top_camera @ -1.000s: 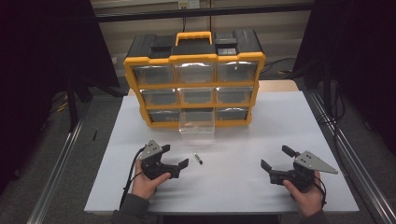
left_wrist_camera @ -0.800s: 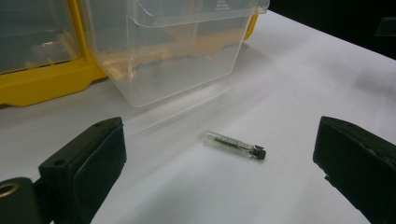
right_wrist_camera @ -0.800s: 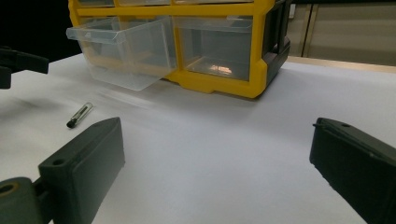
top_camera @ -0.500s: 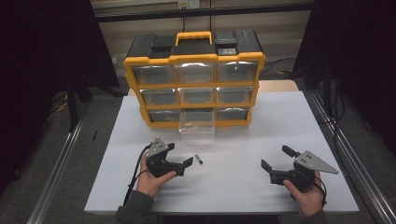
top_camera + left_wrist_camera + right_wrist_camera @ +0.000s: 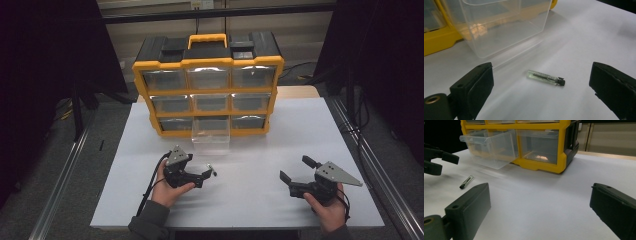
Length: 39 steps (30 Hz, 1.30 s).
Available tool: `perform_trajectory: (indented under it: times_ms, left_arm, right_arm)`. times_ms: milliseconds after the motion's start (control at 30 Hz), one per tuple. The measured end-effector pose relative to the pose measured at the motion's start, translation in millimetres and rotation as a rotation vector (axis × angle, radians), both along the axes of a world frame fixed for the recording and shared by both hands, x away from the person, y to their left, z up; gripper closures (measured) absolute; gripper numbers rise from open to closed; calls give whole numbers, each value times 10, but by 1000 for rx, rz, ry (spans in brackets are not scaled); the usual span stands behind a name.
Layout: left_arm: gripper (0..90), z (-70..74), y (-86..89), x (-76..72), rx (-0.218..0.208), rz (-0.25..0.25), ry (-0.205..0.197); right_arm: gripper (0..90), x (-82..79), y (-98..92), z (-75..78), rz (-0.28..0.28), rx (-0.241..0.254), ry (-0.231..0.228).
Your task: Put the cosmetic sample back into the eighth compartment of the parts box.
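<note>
A: How should the small clear glass tube with the black cap (image 5: pixel 546 78) be picked up?

B: The left tool (image 5: pixel 541 85) is held wide, its jaws just closing a little, with nothing pressed yet. The tube lies flat on the white surface (image 5: pixel 260 165), between and just ahead of the jaws. It should be squeezed gently at its middle.

A: Which way is it pointed?

B: Its long side runs across the gap, cap toward the tool's right jaw. The right tool (image 5: pixel 541 207) is held wide, well apart.
</note>
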<state>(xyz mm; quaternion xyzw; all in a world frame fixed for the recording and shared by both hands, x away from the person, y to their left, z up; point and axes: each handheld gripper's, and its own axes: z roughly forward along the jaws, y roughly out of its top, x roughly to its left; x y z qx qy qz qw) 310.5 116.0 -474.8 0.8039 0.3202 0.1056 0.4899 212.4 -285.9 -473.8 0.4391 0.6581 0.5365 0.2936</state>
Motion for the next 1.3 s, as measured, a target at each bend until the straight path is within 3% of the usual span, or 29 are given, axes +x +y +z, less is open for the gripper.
perform_trajectory:
  times_ms: [233, 500, 633, 833, 867, 967, 1033, 1067, 1133, 1300]
  left_arm:
    - [124, -23, -31, 24, 13, -25, 29]
    - [213, -19, -165, 79, 118, -69, 59]
    - [288, -50, -193, 123, 117, -87, 66]
    - [334, -23, -268, 161, 177, -116, 66]
    - [342, -36, -294, 165, 154, -114, 60]
    - [355, -37, -315, 174, 193, -120, 73]
    - [361, -58, -321, 181, 202, -115, 79]
    - [364, -83, -331, 186, 187, -119, 71]
    - [370, -78, -332, 183, 215, -116, 82]
    - [387, -99, -337, 201, 199, -130, 76]
  right_arm:
    - [24, 1, 1, 1, -2, 3, 0]
    - [24, 5, -2, 2, -5, 9, 1]
    - [24, 5, -6, 0, -9, 10, -2]
    - [24, 2, -16, 6, -8, 14, 1]
    - [24, 1, -15, 7, -8, 13, 0]
    - [24, 0, -12, 8, -8, 13, 1]
    - [24, 0, -12, 7, -8, 13, 1]
    - [24, 0, -14, 6, -7, 13, 0]
    - [25, 0, -18, 5, -7, 13, 0]
    - [24, 1, -18, 9, -7, 16, 2]
